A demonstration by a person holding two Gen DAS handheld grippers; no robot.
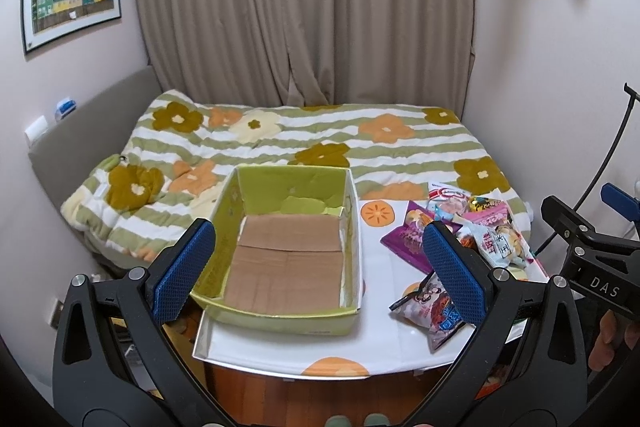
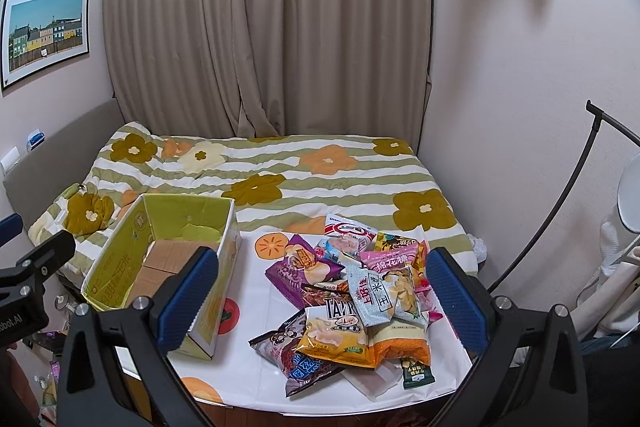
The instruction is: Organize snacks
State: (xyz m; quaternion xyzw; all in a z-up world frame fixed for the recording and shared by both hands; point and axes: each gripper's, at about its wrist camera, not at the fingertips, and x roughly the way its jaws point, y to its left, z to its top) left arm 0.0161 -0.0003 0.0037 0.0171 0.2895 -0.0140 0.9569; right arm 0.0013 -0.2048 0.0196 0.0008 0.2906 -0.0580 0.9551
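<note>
Start of sorting, nothing packed. Left tool spread wide, empty, box directly ahead. Right tool likewise apart, snack pile on worktop just ahead. Next: lower right tool, pinch top packet.

Yellow-green box; quilt green-white striped, orange and olive flowers.

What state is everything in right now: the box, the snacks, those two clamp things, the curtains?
Cardboard box: open-topped, empty, upright on the table.
Snack packets: sealed, heaped loose beside the box.
Left gripper: jaws open, holding nothing.
Right gripper: jaws open, holding nothing.
Curtains: drawn shut.
</note>
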